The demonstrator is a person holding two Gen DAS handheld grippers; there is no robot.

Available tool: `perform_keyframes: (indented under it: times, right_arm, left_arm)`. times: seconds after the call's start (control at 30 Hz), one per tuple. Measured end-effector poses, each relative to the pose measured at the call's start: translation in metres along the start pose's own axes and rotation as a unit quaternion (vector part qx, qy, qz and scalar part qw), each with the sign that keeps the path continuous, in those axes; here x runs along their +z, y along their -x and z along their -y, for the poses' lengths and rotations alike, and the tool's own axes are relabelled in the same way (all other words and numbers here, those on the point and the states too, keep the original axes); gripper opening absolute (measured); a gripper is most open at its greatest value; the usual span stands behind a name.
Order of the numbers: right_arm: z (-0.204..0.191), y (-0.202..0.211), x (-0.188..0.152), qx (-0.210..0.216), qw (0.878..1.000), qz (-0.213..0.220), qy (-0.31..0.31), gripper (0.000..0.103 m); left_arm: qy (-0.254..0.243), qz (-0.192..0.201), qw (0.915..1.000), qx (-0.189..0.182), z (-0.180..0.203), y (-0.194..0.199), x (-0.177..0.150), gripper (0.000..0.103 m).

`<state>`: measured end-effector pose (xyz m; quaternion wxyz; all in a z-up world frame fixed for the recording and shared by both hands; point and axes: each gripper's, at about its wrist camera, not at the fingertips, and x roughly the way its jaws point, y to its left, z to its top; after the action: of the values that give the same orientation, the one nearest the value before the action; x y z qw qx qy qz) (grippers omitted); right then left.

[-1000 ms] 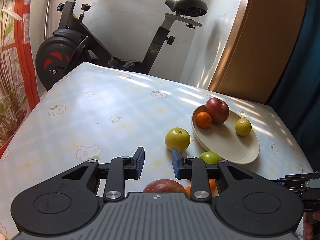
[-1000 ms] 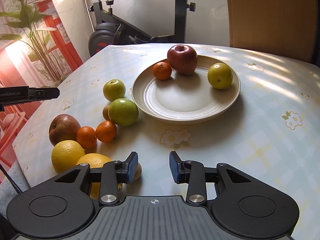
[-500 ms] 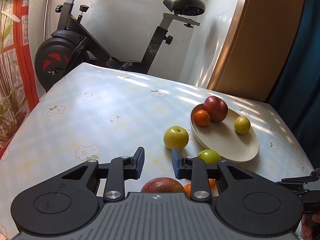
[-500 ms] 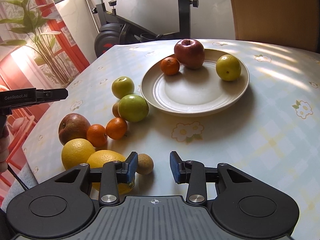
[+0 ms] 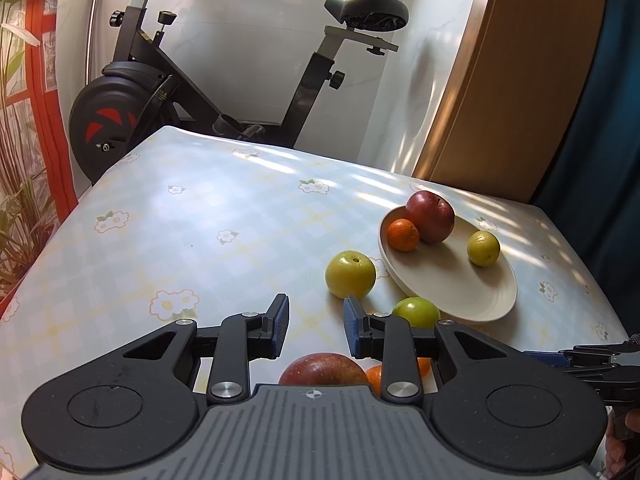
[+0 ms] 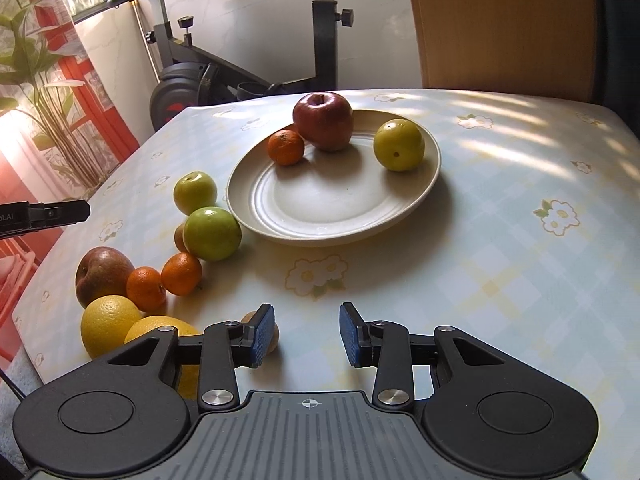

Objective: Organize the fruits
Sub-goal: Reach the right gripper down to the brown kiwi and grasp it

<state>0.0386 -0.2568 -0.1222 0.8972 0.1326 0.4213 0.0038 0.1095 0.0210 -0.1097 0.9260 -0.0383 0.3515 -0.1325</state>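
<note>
A cream plate (image 6: 320, 208) (image 5: 460, 292) holds a red apple (image 6: 323, 121), a mandarin (image 6: 286, 147) and a yellow-green fruit (image 6: 399, 145). Left of it on the table lie two green apples (image 6: 212, 233) (image 6: 195, 193), two mandarins (image 6: 181, 273), a reddish apple (image 6: 103, 276), two lemons (image 6: 110, 326) and a small brown fruit (image 6: 274, 338). My right gripper (image 6: 306, 334) is open and empty, above the table in front of the plate. My left gripper (image 5: 316, 326) is open and empty, above the reddish apple (image 5: 324, 368).
An exercise bike (image 5: 168, 92) stands beyond the far table edge. A wooden chair back (image 6: 500, 28) is behind the plate. A plant and orange curtain (image 6: 48, 92) are to the left. The table edge runs close to the lemons.
My right gripper has moved back and right, so the plate sits more to the left and farther. The left gripper has barely shifted. No fruit has moved.
</note>
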Motion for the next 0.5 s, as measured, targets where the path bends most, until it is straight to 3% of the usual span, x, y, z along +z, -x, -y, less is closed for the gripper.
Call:
perform_keyframes:
  times: [0.2, 0.33, 0.5]
  right_arm:
    - [-0.010, -0.002, 0.001, 0.009, 1.000, 0.000, 0.025, 0.034]
    - [-0.022, -0.015, -0.001, -0.030, 0.996, -0.014, 0.077, 0.032]
    - [-0.024, -0.017, -0.002, -0.028, 0.996, -0.006, 0.084, 0.027]
  left_arm:
    - [-0.001, -0.002, 1.0000, -0.002, 0.000, 0.000, 0.000, 0.031]
    - [-0.003, -0.002, 1.0000, -0.002, 0.000, 0.000, -0.001, 0.031]
    - [-0.002, -0.005, 1.0000, -0.001, -0.001, 0.000, -0.002, 0.031]
